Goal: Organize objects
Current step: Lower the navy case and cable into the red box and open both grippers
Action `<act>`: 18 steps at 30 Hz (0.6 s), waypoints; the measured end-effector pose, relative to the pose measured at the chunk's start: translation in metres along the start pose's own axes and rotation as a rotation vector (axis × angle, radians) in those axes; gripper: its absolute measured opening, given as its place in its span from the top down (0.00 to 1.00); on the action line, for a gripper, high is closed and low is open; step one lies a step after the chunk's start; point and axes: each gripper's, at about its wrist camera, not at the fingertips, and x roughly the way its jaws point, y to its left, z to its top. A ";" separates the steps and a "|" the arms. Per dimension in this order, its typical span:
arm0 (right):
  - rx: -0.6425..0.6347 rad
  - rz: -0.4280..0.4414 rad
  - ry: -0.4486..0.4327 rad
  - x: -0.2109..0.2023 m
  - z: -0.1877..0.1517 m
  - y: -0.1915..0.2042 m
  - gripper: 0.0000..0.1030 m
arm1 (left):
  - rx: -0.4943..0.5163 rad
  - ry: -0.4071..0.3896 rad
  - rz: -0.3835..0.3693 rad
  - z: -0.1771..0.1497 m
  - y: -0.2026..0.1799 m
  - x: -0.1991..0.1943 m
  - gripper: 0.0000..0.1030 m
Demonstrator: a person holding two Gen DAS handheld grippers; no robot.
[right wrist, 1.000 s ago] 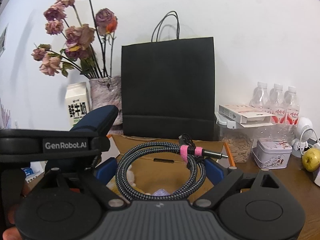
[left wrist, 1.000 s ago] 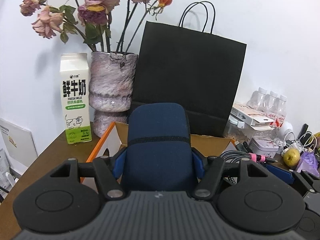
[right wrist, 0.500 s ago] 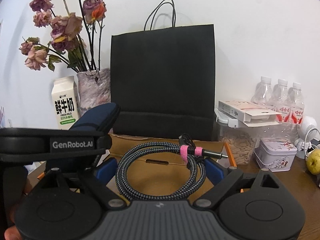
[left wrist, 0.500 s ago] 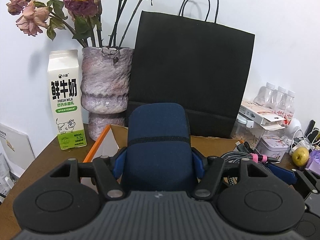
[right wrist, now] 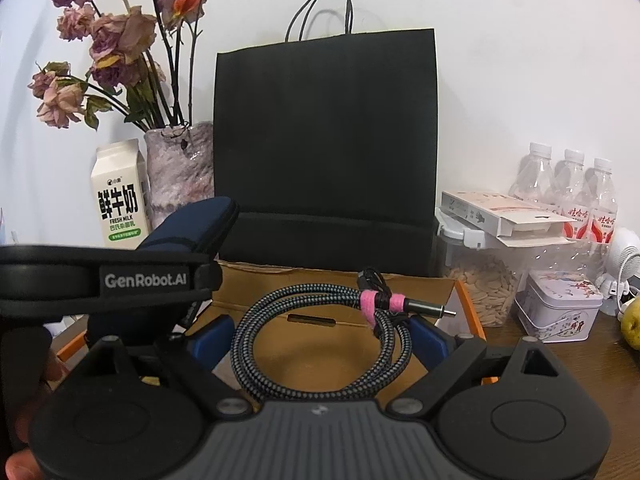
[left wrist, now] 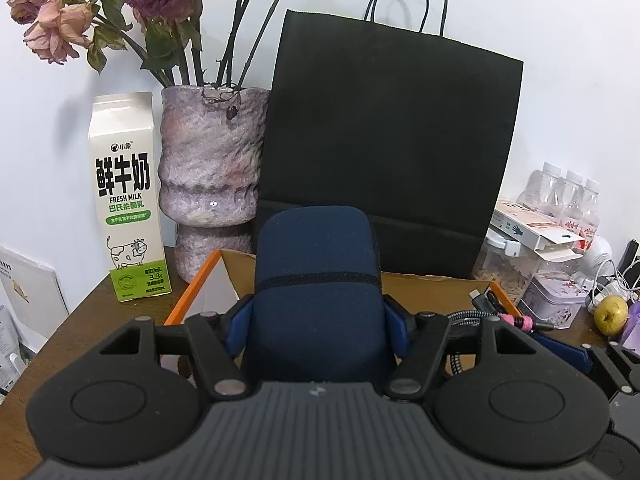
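Observation:
A navy blue zip case sits between the blue pads of my left gripper. The jaws are opening, and the pads still touch both sides of the case. My right gripper is shut on a coiled braided cable bound with a pink strap. Both grippers hover side by side over an open cardboard box with orange edges, the left one on the left. The case sticks out over the box's left side in the right wrist view.
Behind the box a black paper bag stands against the wall. A vase of dried roses and a milk carton stand to its left. On the right are a seed jar, a tin, water bottles and a yellow fruit.
Both grippers have moved forward toward the bag and slightly down. The bag, vase and milk carton loom larger. The case and cable stay between the pads.

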 end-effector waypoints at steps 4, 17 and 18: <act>0.000 0.007 0.043 0.008 -0.002 -0.001 0.06 | -0.012 -0.053 0.032 0.000 0.001 -0.004 0.00; 0.010 -0.032 0.047 0.007 -0.003 -0.004 0.00 | -0.005 -0.052 0.042 0.000 0.000 -0.008 0.00; 0.010 -0.032 0.047 0.007 -0.003 -0.004 0.00 | -0.004 -0.053 0.042 0.000 0.000 -0.009 0.00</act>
